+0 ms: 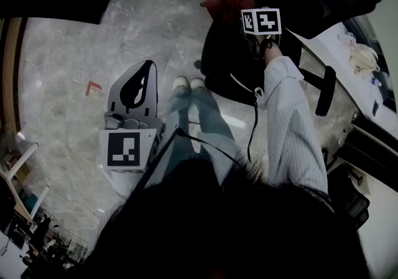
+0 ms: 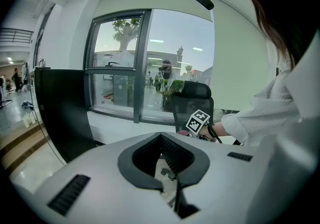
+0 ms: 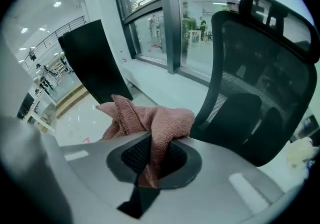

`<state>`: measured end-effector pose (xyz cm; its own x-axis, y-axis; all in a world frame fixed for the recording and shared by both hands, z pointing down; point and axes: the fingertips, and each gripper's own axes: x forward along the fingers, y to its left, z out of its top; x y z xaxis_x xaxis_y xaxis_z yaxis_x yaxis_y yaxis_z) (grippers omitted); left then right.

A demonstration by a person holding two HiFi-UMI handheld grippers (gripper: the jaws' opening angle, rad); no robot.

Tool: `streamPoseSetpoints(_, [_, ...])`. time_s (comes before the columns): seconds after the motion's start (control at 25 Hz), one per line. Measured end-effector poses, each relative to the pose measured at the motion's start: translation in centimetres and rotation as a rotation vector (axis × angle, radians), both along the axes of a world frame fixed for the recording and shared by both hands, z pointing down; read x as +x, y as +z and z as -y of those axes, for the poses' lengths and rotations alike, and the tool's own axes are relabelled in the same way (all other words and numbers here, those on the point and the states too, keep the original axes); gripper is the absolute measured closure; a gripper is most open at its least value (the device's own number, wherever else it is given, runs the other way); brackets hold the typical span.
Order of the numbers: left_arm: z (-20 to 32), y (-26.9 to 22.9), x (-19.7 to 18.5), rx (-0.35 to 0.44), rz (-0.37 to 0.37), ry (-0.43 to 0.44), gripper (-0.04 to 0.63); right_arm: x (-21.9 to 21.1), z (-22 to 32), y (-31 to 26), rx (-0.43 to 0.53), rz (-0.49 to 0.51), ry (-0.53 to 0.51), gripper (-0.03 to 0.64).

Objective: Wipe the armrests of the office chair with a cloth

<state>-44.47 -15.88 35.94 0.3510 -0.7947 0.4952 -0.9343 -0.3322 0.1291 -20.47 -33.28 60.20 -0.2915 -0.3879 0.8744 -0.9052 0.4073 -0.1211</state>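
One pink cloth (image 3: 150, 115), bunched and pinched in the right gripper (image 3: 150, 155) fingers. Long axis runs from the fingers up and out, loose end flopped left. It's held up beside the back of the one black office chair (image 3: 260, 68). One armrest (image 1: 326, 90) is clear in head view, apart from the cloth. Left gripper (image 2: 162, 148) fingers pressed together, empty, over the marble floor (image 1: 74, 54). Dark panel (image 3: 90, 63) stands behind the cloth.
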Motion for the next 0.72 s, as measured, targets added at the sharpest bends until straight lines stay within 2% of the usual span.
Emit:
streamPoseSetpoints(0.08, [-0.1, 0.0, -0.3, 0.002, -0.001, -0.006, 0.592, -0.6, -0.5, -0.2, 0.003, 0.008, -0.014, 0.588])
streamPoseSetpoints(0.16, [-0.1, -0.1, -0.4, 0.005, 0.000, -0.006, 0.592, -2.1, -2.4, -0.9, -0.018, 0.065, -0.070, 0.588])
streamPoseSetpoints(0.32, [0.0, -0.4, 0.4, 0.017, -0.003, 0.014, 0.591, -5.4, -9.6, -2.3, -0.059, 0.161, -0.247, 0.588])
streamPoseSetpoints(0.44, [0.0, -0.9, 1.4, 0.028, -0.012, 0.036, 0.592, -7.6, -15.6, -3.5, -0.082, 0.210, -0.339, 0.588])
streamPoseSetpoints(0.6, [-0.3, -1.6, 2.6, 0.038, -0.018, 0.061, 0.592, -9.6, -22.2, -4.4, -0.095, 0.263, -0.379, 0.588])
streamPoseSetpoints(0.72, [-0.6, -1.9, 3.4, 0.044, -0.023, 0.078, 0.592, -9.9, -24.1, -5.0, -0.084, 0.285, -0.360, 0.588])
